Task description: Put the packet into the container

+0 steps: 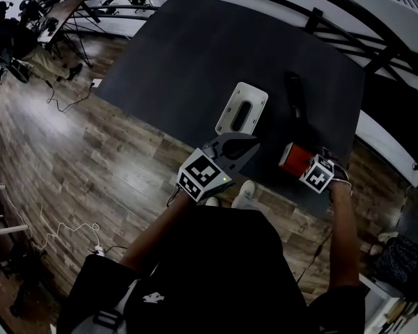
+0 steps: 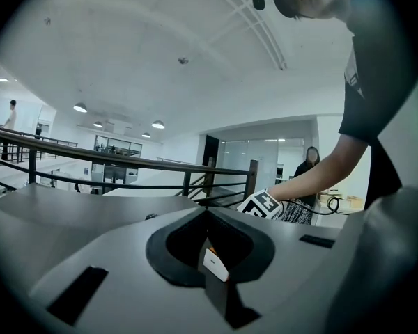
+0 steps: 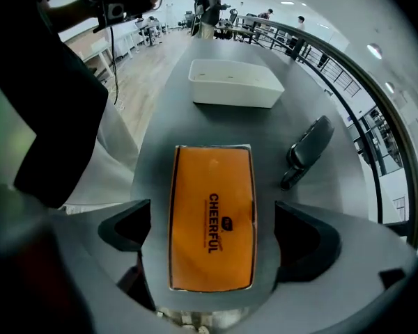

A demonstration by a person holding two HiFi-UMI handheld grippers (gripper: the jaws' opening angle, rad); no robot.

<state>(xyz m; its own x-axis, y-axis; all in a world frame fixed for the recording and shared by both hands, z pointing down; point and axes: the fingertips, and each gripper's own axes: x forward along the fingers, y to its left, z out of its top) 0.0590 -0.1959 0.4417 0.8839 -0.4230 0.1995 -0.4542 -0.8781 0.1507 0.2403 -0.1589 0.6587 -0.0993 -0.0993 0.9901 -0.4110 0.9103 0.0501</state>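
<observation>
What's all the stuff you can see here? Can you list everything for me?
flat orange packet: one, orange with black print, lying on the table between the right gripper's jaws
white rectangular container: one, white, on the table beyond the packet
long black object: one, black, on the table beside the packet; I cannot tell what it is
dark grey table: one, dark grey, standing on the floor
wooden plank floor: one, brown, around the table
black metal railing: one, black, behind the table
people far off: a few, dark clothes, in the background
left gripper: one, grey, shut, at the table's near edge
right gripper: one, grey, open, over the packet
</observation>
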